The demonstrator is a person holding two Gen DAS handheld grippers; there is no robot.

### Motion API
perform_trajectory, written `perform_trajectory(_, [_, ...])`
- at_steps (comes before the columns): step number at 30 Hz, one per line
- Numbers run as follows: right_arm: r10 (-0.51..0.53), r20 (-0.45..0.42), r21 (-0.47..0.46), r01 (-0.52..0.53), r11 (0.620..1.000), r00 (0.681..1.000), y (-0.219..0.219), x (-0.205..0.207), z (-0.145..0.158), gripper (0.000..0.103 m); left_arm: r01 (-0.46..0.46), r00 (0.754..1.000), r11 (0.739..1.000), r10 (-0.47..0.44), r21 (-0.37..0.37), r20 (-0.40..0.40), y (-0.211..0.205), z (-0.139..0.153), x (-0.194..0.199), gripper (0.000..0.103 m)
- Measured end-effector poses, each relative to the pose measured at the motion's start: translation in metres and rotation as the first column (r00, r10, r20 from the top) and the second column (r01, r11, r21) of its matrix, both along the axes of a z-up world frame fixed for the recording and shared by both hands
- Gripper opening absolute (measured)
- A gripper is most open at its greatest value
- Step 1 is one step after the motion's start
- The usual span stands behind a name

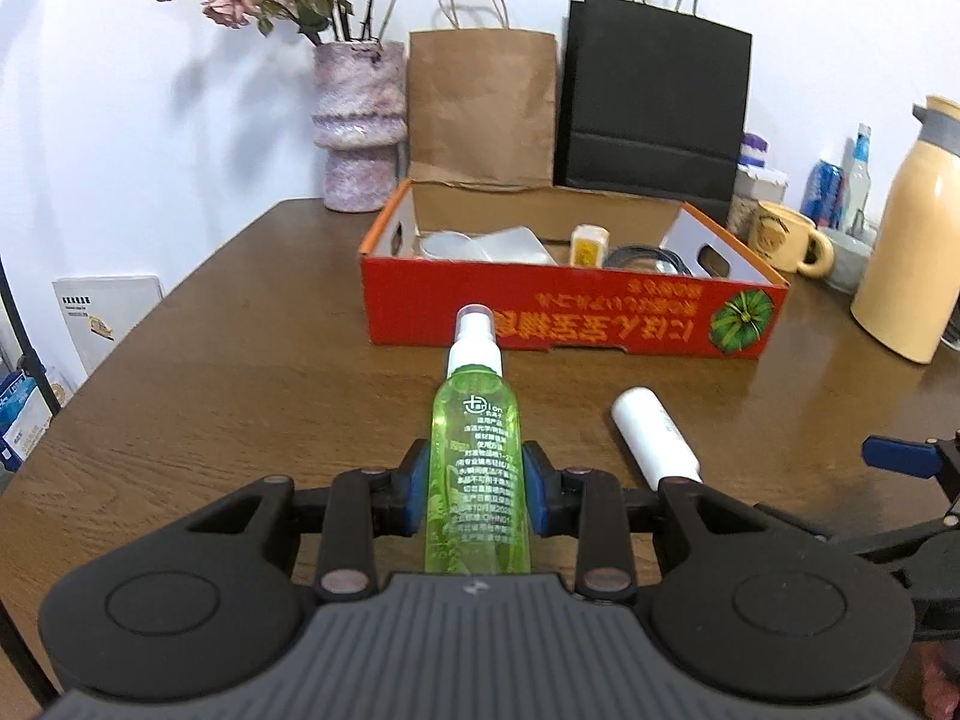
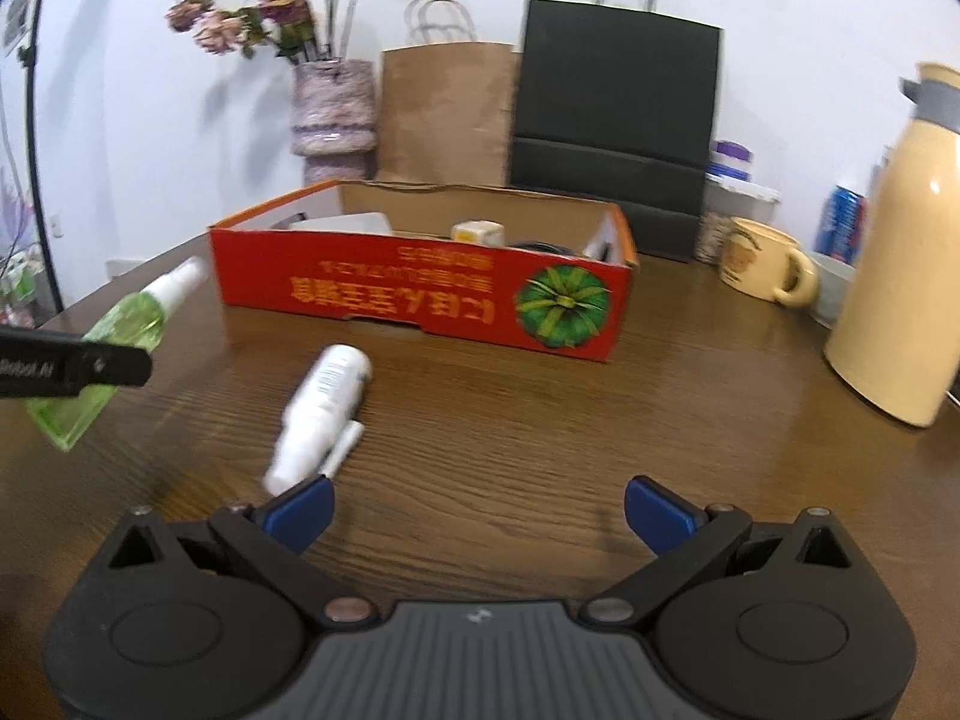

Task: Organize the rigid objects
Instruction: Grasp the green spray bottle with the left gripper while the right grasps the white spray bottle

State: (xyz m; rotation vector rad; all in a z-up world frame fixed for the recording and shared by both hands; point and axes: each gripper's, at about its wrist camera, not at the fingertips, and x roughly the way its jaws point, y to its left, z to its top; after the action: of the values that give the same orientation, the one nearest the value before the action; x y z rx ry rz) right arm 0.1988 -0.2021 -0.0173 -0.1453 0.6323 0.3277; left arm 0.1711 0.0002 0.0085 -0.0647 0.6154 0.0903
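Note:
My left gripper (image 1: 477,489) is shut on a green spray bottle (image 1: 477,450) with a white cap, held above the wooden table and pointing at the red cardboard box (image 1: 570,309). The bottle also shows at the left of the right wrist view (image 2: 129,321). A white bottle (image 1: 654,441) lies on the table to its right; in the right wrist view it (image 2: 324,414) lies just ahead of my left finger. My right gripper (image 2: 477,510) is open and empty, low over the table. The box (image 2: 420,294) holds several small items.
A flower vase (image 1: 360,126), a brown paper bag (image 1: 480,108) and a black paper bag (image 1: 654,114) stand behind the box. A cream mug (image 1: 786,237), cans and a tall cream thermos (image 1: 912,234) stand at the right.

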Motion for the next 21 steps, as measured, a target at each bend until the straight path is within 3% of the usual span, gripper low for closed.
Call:
perform_trajectory(9, [0.065, -0.039, -0.027, -0.066, 0.997, 0.997, 0.047, 0.024, -0.003, 0.103, -0.026, 0.999, 1.000, 0.027, -0.017, 0.024, 0.025, 0.004, 0.001, 0.032])
perform_trajectory(18, [0.065, -0.075, -0.036, -0.067, 0.997, 0.995, 0.070, 0.043, -0.015, 0.103, -0.040, 0.999, 0.999, 0.041, -0.030, 0.023, 0.039, 0.001, 0.005, 0.032])
perform_trajectory(21, [0.062, -0.090, -0.004, -0.063, 0.998, 0.994, 0.069, 0.048, -0.016, 0.094, -0.039, 0.999, 0.999, 0.040, -0.031, 0.021, 0.040, -0.001, 0.007, 0.032])
